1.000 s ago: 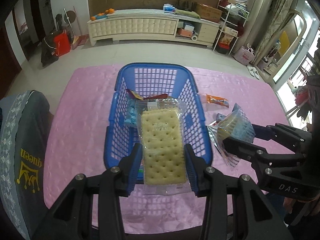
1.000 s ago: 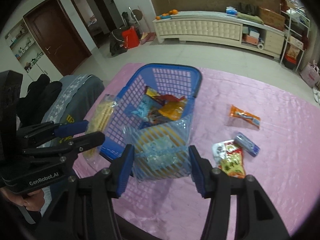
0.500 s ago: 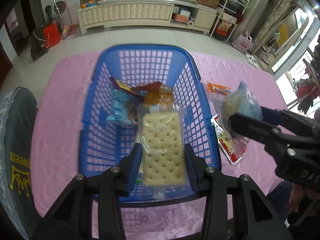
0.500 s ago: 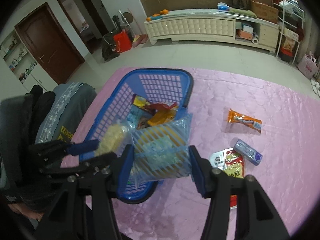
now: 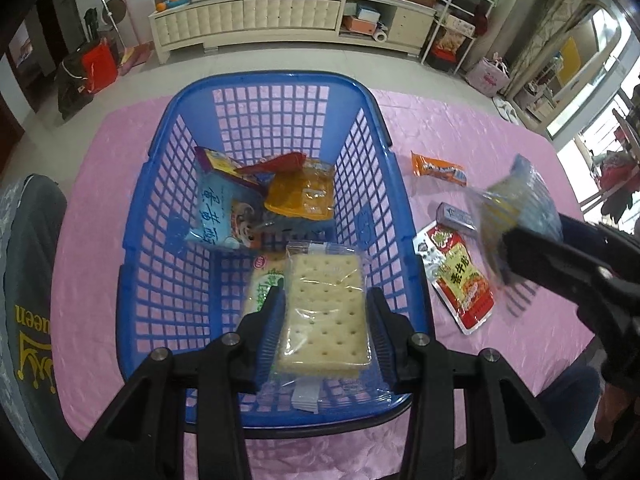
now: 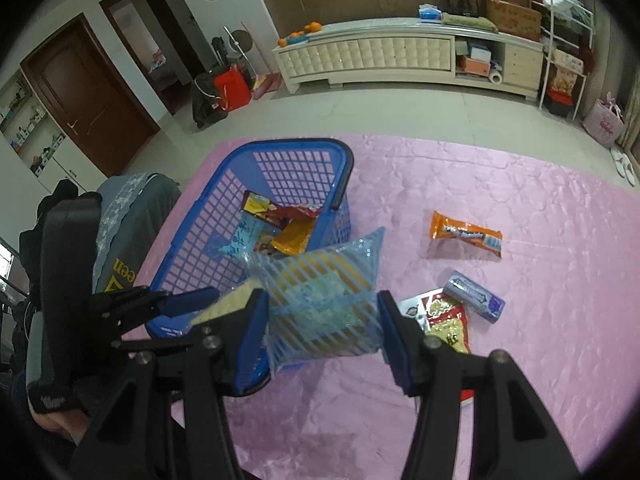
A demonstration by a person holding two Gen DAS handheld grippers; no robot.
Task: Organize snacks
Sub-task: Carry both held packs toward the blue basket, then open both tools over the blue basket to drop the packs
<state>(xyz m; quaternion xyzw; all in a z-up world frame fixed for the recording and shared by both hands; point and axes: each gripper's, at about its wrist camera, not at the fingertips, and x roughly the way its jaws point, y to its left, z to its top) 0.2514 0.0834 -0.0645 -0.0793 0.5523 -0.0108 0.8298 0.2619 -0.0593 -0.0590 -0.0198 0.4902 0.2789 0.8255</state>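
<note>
The left wrist view looks steeply down from close above the near end of the blue basket (image 5: pixel 256 92), facing the far cabinet (image 5: pixel 256 24). The right wrist view sits just to the right and a little further back, angled leftward across the pink counter (image 6: pixel 520 208). Both share the basket (image 6: pixel 304 152), the loose packets beside it — and the cabinet (image 6: pixel 380 56).

Both tools look alike: the left hand-held gripper (image 5: pixel 326 330) is matte black plastic, forked into two angular arms with round silver screw heads at the joints and ribbed blue pads (image 5: pixel 269 334) lining the fingers. The right hand-held gripper (image 6: pixel 322 334) has the same black frame, silver screws and blue pads (image 6: pixel 394 340).
</note>
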